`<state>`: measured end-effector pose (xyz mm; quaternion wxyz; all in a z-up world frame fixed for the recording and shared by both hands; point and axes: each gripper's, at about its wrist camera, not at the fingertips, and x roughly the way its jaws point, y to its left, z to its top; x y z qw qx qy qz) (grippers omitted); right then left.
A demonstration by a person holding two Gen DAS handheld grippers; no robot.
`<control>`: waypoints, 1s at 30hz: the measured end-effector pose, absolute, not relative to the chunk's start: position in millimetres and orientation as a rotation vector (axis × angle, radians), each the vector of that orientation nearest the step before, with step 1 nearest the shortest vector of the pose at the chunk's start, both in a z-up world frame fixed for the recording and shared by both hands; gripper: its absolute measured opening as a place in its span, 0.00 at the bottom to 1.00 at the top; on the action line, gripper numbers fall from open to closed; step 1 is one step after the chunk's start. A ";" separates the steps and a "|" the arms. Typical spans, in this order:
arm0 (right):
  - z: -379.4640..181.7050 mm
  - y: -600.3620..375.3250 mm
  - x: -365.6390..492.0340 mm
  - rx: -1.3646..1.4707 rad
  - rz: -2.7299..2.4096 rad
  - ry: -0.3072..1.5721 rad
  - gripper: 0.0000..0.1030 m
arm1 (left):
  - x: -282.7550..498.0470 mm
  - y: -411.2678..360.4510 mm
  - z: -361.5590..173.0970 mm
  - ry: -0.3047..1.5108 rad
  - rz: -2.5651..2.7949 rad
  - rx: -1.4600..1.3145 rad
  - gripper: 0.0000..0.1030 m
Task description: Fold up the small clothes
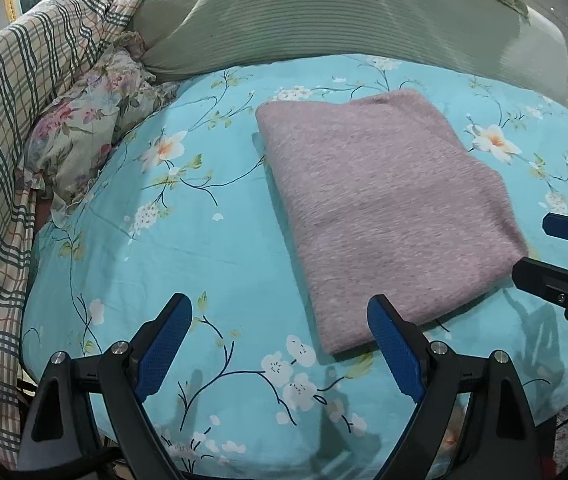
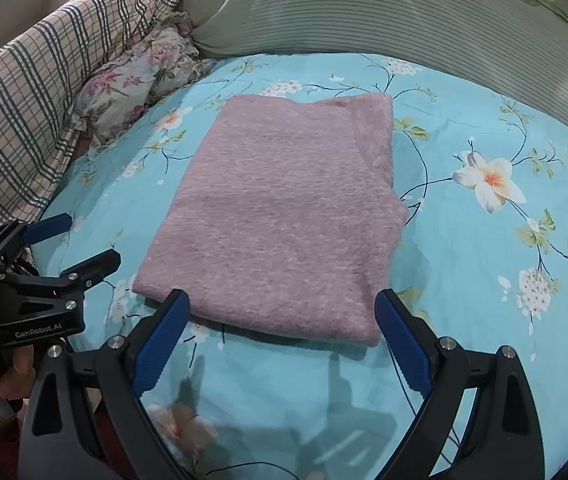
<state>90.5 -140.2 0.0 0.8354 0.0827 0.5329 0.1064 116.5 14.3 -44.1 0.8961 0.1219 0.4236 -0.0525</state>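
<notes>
The mauve knit garment (image 2: 284, 220) lies flat on the bed's turquoise floral sheet (image 2: 483, 280), already brought into a neat rectangle with a doubled edge along its far side, so the folding looks close to done or done. It sits in the open middle of the sheet, well short of the green ribbed pillow (image 2: 383, 12) behind it and clear of the plaid quilt (image 2: 32, 92) and the floral ruffled pillow (image 2: 136, 76) bunched off its far left corner; that gives room on every side for a claw to come in.

The right claw (image 2: 284, 340) hangs just before the garment's near edge, jaws spread wide and gripping nothing, its blue pads (image 2: 162, 340) framing that edge rather than touching it. The left claw (image 1: 280, 344) hovers off the garment's near left corner, likewise wide apart and empty; only its right pad overlaps the cloth in the left wrist view. In my judgement both are held back and open because the cloth has been let go to settle, either for a last fold from the near edge or to leave it as it is
</notes>
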 end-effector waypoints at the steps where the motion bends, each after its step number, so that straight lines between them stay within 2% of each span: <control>1: 1.2 -139.4 89.2 0.173 0.226 1.126 0.91 | 114.8 13.4 -43.1 0.875 -0.109 0.253 0.87; 30: 7.1 -138.4 82.9 0.170 0.224 1.119 0.91 | 110.2 12.3 -39.8 0.873 -0.107 0.246 0.87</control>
